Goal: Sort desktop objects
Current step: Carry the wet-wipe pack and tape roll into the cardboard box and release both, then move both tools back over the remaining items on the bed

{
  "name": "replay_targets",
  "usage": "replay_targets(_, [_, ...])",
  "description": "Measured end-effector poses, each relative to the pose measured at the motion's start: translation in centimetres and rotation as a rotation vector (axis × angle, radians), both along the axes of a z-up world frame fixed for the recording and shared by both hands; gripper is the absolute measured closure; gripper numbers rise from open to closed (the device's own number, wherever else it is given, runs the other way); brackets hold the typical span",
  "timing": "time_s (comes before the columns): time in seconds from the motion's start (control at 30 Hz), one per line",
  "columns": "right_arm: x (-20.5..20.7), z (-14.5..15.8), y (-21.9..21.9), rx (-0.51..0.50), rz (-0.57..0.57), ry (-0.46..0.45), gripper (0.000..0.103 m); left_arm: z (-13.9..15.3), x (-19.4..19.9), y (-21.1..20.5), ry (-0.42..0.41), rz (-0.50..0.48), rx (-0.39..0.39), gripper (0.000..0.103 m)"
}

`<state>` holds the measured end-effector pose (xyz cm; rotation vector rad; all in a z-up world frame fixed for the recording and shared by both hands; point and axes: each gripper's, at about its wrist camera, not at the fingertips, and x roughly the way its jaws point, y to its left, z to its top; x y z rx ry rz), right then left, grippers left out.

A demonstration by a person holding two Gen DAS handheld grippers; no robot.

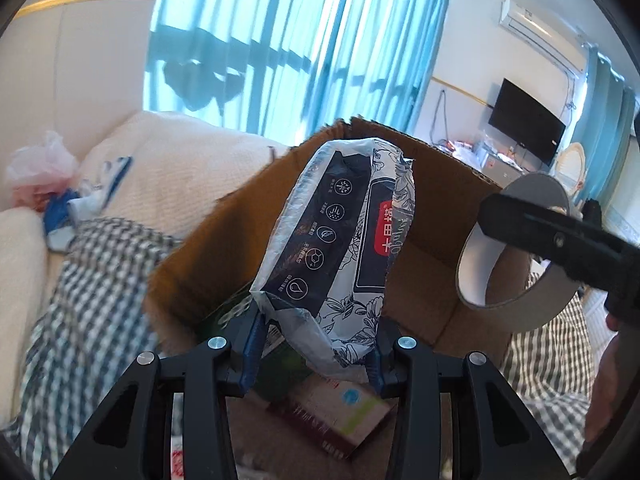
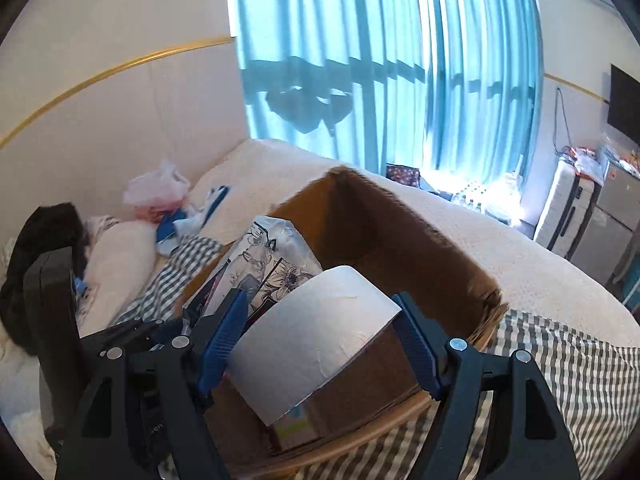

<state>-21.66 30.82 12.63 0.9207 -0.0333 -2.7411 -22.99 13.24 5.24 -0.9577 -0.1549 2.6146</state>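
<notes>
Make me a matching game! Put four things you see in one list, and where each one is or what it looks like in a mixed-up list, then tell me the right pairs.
Things:
1. flowery tissue pack
2. tape roll
3. cardboard box
4. curtain

Descriptions:
A. blue, hanging at the window
B. brown and open, sitting on the checked cloth
C. held between the fingers of the left hand-held gripper
D. white and round, held in the right hand-held gripper

Pairs: 1-C, 2-D, 3-B, 4-A
</notes>
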Motion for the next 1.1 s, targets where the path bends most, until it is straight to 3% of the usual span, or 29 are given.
replay_targets(0.3, [-1.6,-1.0,2.6,-0.046,-0.012,-0.012,0.028,-1.8,-3.7,2.4,-0.068,-0.01,0.009,0.057])
replay_targets(0.37, [-1.6,-0.8,2.8,-0.069,-0.006,-0.01,0.019,-2.0,-3.8,2.3,-0.084,0.004,0.013,0.045])
replay_targets(0.43, [-1.5,-0.6,3.4,-0.121,-0.007,-0.008,0.017,-1.9,-4.1,2.1,-0.088,0.036,-0.004,0.02])
replay_targets(0.47, [-1.4,-0.5,3.3,-0.133,-0.013,-0.008,0.017,-1.7,-4.0,1.9,-0.081,0.059,-0.014,0.017])
replay_targets(0.67, [0.4,1.2,2.8,-0.133,-0.027,0.015,0.016,-0.8,-2.9,0.7,-0.106,0.08,-0.016,0.016])
replay_targets(0.8, [3.2,3.0,1.3,-0.134,0.003,0.04,0.016,1.2,-0.8,-0.6,-0.08,0.086,-0.028,0.016])
replay_targets(1.1, [10.9,5.5,-3.1,-0.157,0.077,0.045,0.015,7.0,7.8,-7.5,-0.011,0.158,-0.062,0.009])
